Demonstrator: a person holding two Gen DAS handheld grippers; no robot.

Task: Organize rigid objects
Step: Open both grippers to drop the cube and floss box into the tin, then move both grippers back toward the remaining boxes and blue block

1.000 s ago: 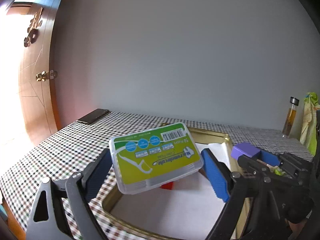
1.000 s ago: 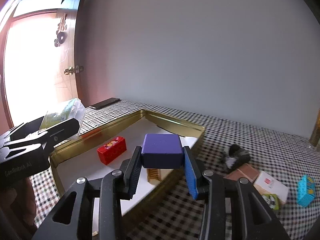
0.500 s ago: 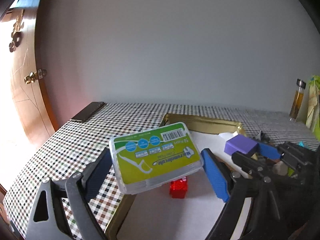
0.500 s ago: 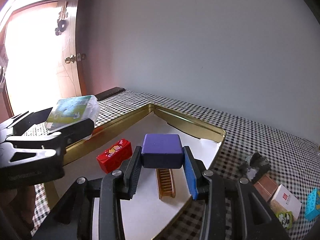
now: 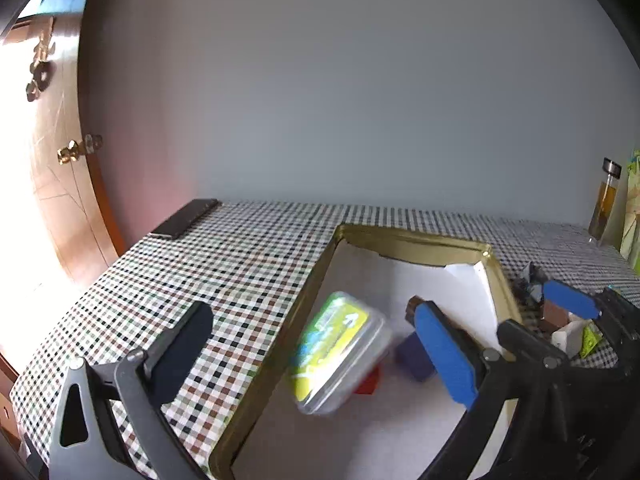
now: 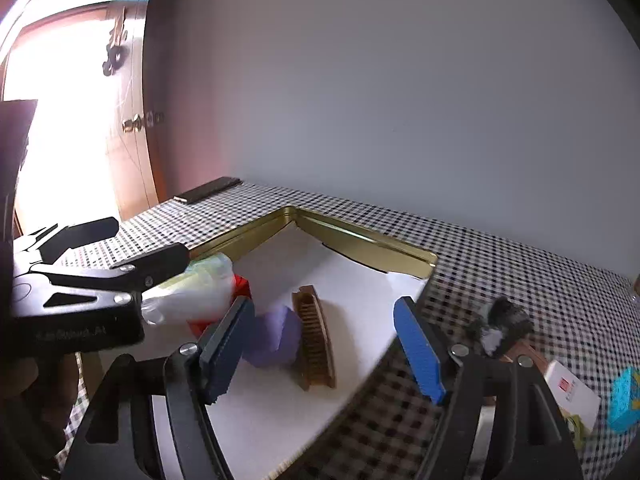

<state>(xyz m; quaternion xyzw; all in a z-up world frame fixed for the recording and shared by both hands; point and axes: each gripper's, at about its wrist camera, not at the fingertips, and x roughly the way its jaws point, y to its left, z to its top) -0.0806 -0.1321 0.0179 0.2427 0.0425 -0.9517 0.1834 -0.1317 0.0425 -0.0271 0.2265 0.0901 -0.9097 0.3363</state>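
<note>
- 2 handheld grippers w/ blue pads, 1 gold metal tray [image 5: 416, 236] lined w/ white paper, on a checked tablecloth [image 5: 224, 264].
- In tray: 1 clear plastic box w/ green-yellow label [image 5: 340, 350], 1 purple block [image 6: 274, 336], 1 red brick [image 5: 370, 384], 1 brown wooden comb [image 6: 316, 338].
- Left gripper [image 5: 316, 354]: released, jaws have just been opening to full spread; the clear box is blurred, tilted, lower centre of left wrist view, between the jaws but touching neither pad, over the red brick.
- Right gripper [image 6: 324, 348]: let go, jaws have just been opening; purple block sits blurred in tray, just beside the left-hand pad in right wrist view, comb touching its right side; contact w/ pad: can't tell.
- Off tray, right edge of right wrist view: 1 black fuzzy item [image 6: 502, 326], 1 white carton [image 6: 572, 394], 1 cyan block [image 6: 622, 402].
- 1 dark flat phone [image 5: 186, 218] far left on cloth; 1 bottle of amber liquid [image 5: 604, 200] upper right.
</note>
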